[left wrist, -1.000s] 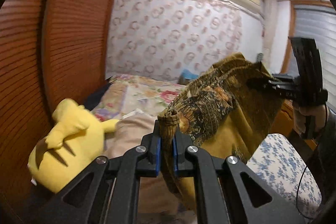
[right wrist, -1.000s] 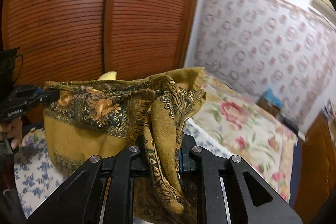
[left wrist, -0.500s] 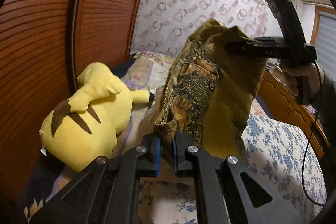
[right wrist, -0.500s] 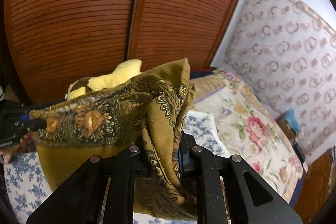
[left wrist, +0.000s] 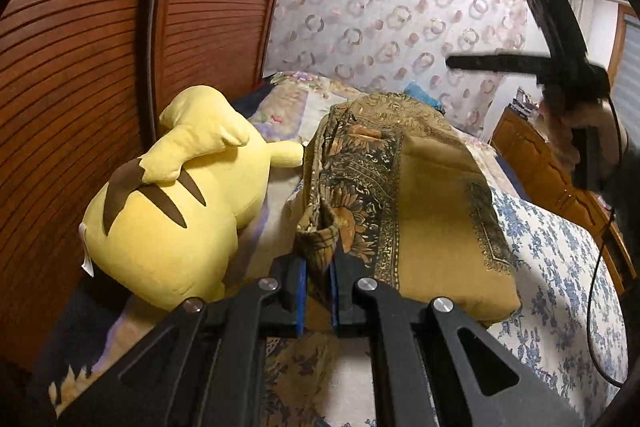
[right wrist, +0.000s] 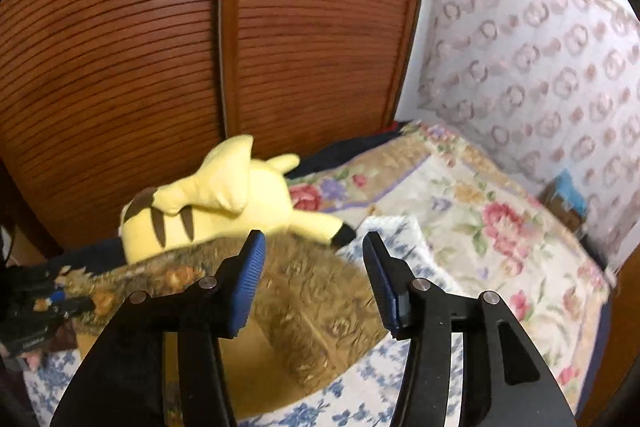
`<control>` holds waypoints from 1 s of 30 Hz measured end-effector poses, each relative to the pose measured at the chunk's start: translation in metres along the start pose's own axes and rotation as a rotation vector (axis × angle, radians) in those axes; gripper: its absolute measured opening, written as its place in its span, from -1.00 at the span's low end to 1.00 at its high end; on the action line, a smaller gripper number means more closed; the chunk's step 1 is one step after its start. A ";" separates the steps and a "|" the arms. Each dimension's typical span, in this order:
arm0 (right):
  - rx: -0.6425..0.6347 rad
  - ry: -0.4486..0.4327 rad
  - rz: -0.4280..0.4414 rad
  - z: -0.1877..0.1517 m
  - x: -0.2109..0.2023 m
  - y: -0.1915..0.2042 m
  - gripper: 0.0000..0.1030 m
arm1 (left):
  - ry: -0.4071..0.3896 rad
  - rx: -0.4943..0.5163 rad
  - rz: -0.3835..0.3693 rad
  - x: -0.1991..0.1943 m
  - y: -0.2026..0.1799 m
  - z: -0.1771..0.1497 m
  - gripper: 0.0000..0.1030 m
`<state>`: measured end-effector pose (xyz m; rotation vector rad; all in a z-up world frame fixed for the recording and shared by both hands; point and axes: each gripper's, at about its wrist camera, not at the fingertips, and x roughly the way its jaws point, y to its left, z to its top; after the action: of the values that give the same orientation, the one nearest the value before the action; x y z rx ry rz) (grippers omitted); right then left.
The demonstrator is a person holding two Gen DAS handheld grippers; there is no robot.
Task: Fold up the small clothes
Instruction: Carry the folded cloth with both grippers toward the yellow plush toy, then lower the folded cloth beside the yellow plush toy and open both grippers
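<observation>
Fold step, midway by the look of it: mustard patterned cloth (left wrist: 420, 203) laid doubled over on the blue-flowered sheet (left wrist: 560, 267), just right of the yellow plush toy (left wrist: 176, 203) and touching its outstretched paw. Landmark for all places: that toy.

Right of the toy and near it, left gripper (left wrist: 318, 291) nearly shut, pinching the bunched near corner of the cloth between its blue pads. Pitched downward toward the bed, low over the sheet.

Further right of the toy and raised above the cloth, right gripper (right wrist: 316, 287), jaws opening, nothing between them; cloth lying below and beyond the fingertips, untouched. Also tipped downward, held by a hand (left wrist: 568, 111) at the far right.

Likely next: let go of the left corner, or take a fresh edge with the empty gripper for another fold. Needs a pinch on one layer's edge without dragging the doubled stack askew.
</observation>
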<state>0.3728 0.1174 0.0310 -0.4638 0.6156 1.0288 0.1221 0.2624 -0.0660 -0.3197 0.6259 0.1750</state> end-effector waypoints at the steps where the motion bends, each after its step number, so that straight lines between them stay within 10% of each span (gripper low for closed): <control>1: 0.011 0.013 0.019 -0.006 0.004 0.000 0.00 | 0.004 0.002 0.004 0.000 -0.001 0.000 -0.87; 9: 0.042 0.135 0.058 -0.068 0.063 0.017 0.02 | 0.023 0.002 0.007 0.000 0.000 0.001 -0.76; 16: 0.107 0.102 0.043 -0.075 0.065 0.015 0.02 | -0.020 0.020 0.021 -0.022 -0.003 0.007 -0.15; 30: 0.152 0.000 -0.024 -0.107 -0.039 0.031 0.05 | -0.101 0.134 0.036 -0.062 -0.055 0.013 0.08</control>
<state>0.3032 0.0400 -0.0245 -0.3374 0.6813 0.9519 0.0942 0.2119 -0.0057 -0.1698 0.5406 0.1817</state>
